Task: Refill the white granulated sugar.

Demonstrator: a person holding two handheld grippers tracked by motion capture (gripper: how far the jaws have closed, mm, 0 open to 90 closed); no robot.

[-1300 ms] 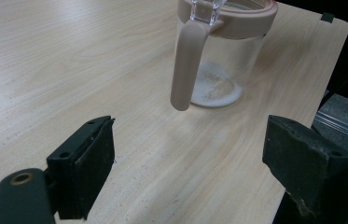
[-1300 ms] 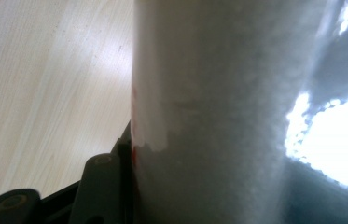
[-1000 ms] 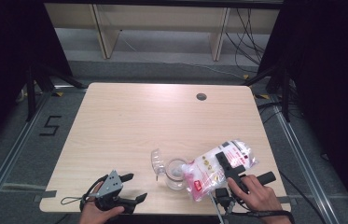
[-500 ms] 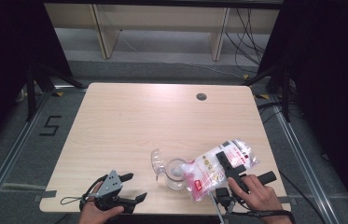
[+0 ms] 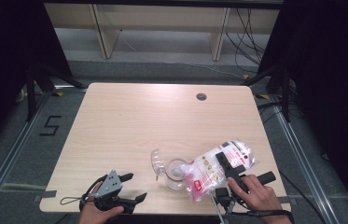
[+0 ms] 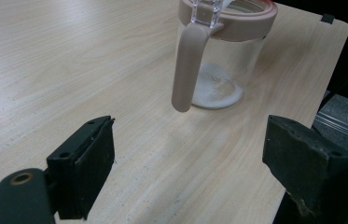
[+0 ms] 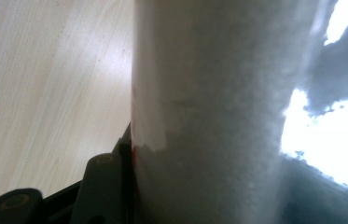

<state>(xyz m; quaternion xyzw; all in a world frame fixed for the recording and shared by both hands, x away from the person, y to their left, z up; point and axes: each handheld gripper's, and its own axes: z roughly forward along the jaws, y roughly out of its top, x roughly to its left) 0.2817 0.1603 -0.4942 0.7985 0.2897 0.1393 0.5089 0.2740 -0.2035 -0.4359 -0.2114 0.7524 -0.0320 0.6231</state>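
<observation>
Your right gripper [image 5: 227,163] clamped the bag of white powder [image 5: 218,167], tilted with its lower end over the mouth of the clear jar [image 5: 177,172] near the desk's [image 5: 162,116] front edge. The bag's long axis ran from that mouth up toward the desk's right edge. Your left gripper [image 5: 132,186], jaws spread and empty, rested at the front-left, facing the jar's handle [image 6: 185,65].

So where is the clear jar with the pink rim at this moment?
In the high view the jar stands near the front edge of the table, right of centre, under the tilted bag held by the right gripper, with the left gripper to its left.
</observation>
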